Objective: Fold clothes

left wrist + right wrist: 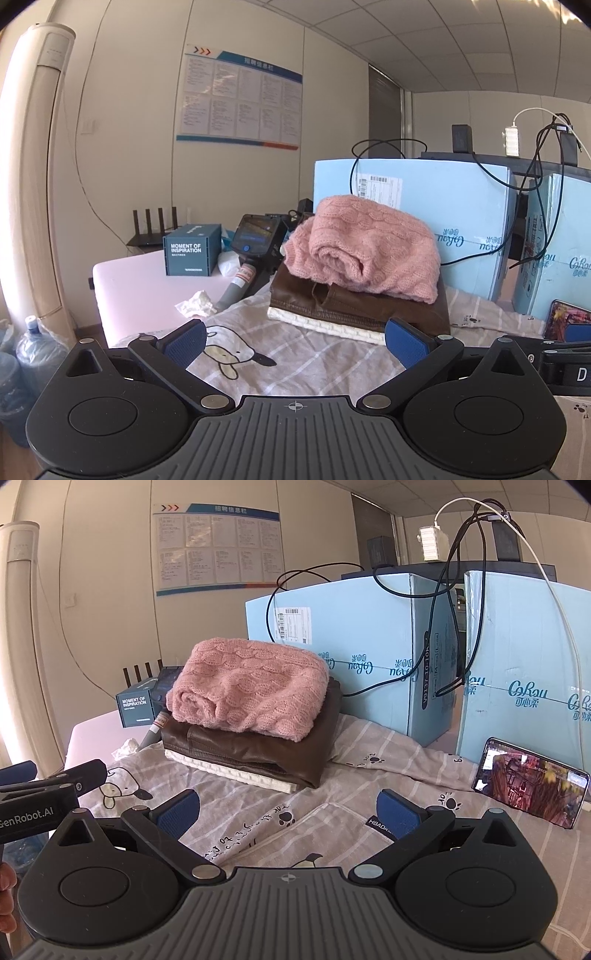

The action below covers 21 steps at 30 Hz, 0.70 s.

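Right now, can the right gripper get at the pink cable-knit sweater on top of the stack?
Probably yes: the right gripper is open, the pink cable-knit sweater lies uncovered ahead, only bare striped sheet between.

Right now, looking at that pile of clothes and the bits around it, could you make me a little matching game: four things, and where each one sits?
Things:
1. pink knit sweater
2. brown leather garment
3. white knit garment
4. phone

Places:
A. bottom of the pile
B. propped against a blue carton
C. top of the pile
D. middle of the pile

Pairs: 1-C, 2-D, 3-A, 4-B
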Motion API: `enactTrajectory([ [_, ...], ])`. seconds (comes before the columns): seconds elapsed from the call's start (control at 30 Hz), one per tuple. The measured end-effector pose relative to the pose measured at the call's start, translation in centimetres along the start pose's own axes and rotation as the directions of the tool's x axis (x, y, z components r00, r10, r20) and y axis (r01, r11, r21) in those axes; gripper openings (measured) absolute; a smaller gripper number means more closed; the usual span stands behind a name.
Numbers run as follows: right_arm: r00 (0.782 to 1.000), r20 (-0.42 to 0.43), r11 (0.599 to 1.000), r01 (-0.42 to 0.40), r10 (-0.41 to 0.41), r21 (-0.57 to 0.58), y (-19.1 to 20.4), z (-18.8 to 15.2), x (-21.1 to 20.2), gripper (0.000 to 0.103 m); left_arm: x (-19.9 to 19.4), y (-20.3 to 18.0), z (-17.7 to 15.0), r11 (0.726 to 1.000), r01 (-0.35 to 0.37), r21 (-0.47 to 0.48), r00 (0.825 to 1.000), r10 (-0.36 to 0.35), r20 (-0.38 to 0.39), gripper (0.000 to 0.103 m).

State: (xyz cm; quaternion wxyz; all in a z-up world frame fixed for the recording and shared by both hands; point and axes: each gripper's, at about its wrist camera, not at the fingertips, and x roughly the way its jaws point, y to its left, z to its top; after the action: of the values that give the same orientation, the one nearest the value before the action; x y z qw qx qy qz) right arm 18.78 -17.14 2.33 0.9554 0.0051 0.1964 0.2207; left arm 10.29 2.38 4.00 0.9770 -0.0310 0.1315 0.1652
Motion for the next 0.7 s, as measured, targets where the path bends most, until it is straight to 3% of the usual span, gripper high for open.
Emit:
enactTrajectory([
  [0.7,1.0,-0.012,1.0,0.025,-0.025,0.0,-0.15,-0.08,0.24,0.103,-0.16,0.11,0.18,1.0,0.002,0.014,1.0,-0.002,-0.002,0.103],
])
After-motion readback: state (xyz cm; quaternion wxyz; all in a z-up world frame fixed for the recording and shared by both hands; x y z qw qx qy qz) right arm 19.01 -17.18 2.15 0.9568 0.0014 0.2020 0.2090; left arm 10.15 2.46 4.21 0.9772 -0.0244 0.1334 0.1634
